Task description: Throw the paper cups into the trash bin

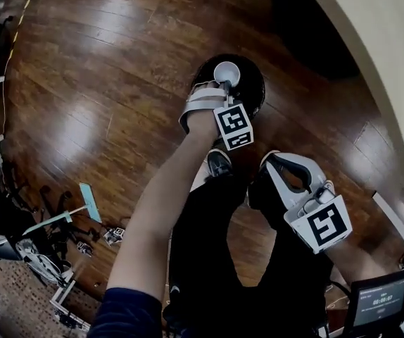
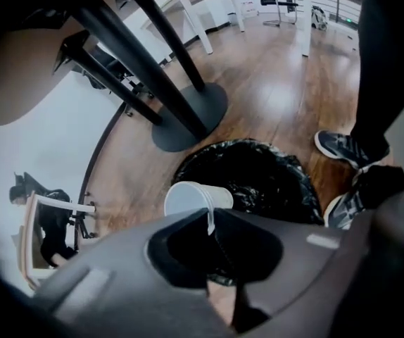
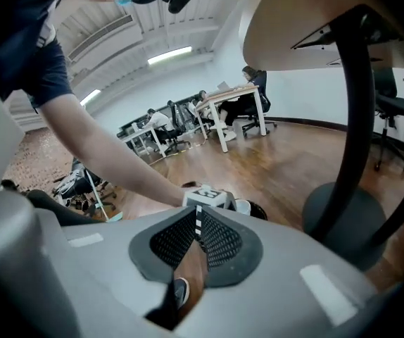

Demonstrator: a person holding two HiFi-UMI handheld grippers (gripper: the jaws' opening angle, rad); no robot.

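A white paper cup [image 1: 226, 71] hangs over the black-lined trash bin [image 1: 253, 90], with my left gripper [image 1: 223, 89] shut on its rim. In the left gripper view the cup [image 2: 196, 197] lies on its side, its rim pinched at the tips of my left gripper [image 2: 211, 224], and the bin's black bag [image 2: 265, 178] opens just beyond it. My right gripper [image 1: 269, 162] is held lower, near the person's legs, shut with nothing in it. The right gripper view shows my right gripper [image 3: 197, 224] with its pads together, and past it the cup [image 3: 242, 206] over the bin [image 3: 258, 212].
A round table base [image 2: 188, 115] with dark legs stands just behind the bin. The person's shoes [image 2: 346, 148] are beside the bin on the wooden floor [image 1: 103, 83]. Equipment and cables [image 1: 40, 245] lie at the left. Desks and office chairs [image 3: 234, 111] stand farther off.
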